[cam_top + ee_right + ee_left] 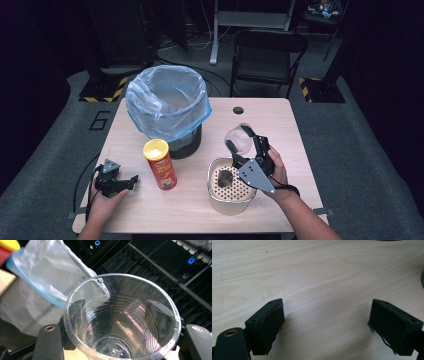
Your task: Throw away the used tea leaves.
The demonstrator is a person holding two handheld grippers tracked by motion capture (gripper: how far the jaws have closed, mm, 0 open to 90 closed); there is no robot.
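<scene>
Now right hand-held gripper (243, 141) clamps clear cup (238, 138) above colander (230, 192) rim; left hand-held gripper (133, 180) wide open, empty.

The cup (121, 320) is clear with rings, the can (160, 164) red with a yellow lid, the bin bag (167, 100) pale blue.

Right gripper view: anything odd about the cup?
Cup is clear, empty and intact, held by the right gripper above the strainer bowl, which holds a dark lump. Nothing spilled on the table. Nothing stands out.
</scene>
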